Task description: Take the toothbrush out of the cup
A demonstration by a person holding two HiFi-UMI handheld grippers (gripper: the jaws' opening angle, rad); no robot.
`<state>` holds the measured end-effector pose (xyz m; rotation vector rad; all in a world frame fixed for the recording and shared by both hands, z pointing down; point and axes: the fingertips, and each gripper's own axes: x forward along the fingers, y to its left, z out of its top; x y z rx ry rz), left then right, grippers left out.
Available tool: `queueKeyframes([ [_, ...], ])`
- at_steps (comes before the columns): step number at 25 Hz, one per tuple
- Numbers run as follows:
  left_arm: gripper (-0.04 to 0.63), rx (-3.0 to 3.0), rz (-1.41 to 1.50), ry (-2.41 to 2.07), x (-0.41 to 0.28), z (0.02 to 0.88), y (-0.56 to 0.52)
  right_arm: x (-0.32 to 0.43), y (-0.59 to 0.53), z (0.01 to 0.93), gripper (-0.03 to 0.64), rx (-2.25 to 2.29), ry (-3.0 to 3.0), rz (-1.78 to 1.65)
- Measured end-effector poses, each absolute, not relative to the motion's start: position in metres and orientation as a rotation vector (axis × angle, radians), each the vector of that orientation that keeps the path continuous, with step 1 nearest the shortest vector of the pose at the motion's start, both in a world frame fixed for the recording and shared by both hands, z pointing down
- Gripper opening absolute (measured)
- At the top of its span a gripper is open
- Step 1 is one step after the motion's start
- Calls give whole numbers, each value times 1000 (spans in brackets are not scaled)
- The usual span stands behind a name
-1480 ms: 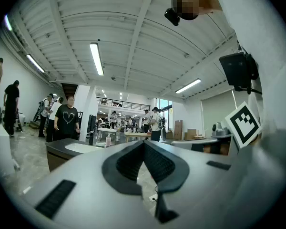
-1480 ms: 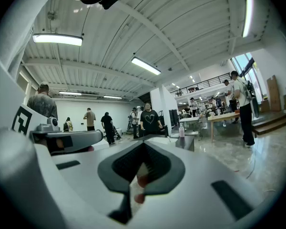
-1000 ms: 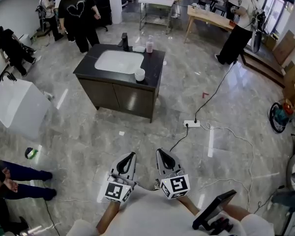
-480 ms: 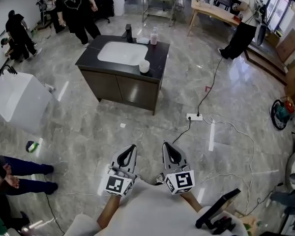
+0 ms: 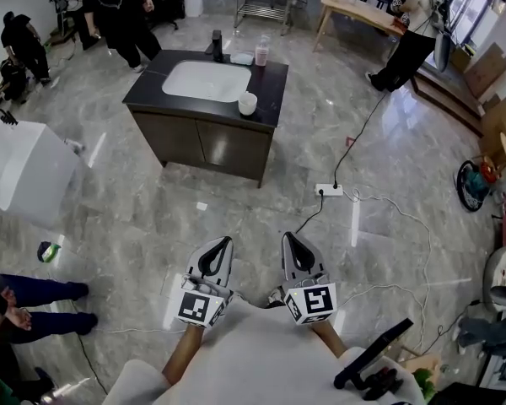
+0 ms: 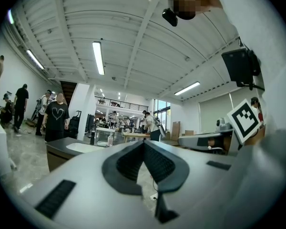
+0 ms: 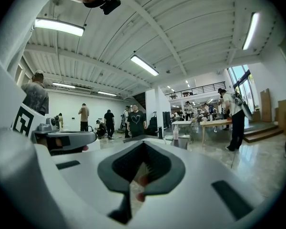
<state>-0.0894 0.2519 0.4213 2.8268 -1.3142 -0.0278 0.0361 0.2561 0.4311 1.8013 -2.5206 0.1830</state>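
Note:
A small white cup [image 5: 247, 103] stands near the front right edge of the dark sink counter [image 5: 152, 99], far across the floor from me. I cannot make out a toothbrush at this distance. My left gripper [image 5: 223, 241] and right gripper [image 5: 288, 236] are held side by side close to my body, pointing level toward the counter. Both are shut with nothing between the jaws. The left gripper view shows its closed tips [image 6: 144, 143] and the counter [image 6: 66, 149] beyond. In the right gripper view the tips [image 7: 143, 143] meet the same way.
A pink bottle [image 5: 261, 56] and a dark faucet [image 5: 216, 45] stand at the counter's back. Several people stand around the room. A power strip [image 5: 328, 190] with trailing cables lies on the floor to the right, and a white box [image 5: 21, 171] sits at left.
The head view has shifted, so the counter now sits slightly higher in the frame. Both grippers have stayed shut and side by side, edging a little to the right.

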Motion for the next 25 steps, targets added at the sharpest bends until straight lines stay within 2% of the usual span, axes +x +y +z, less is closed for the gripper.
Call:
queueKeyframes([
  [15,-5,2837,-20,-1272,-105,429,232,19,237,439,5,1832,-2495,194],
  [25,-5,2820,5,-1293,-88,437,165,32,161,444,5,1813,-2536,202],
])
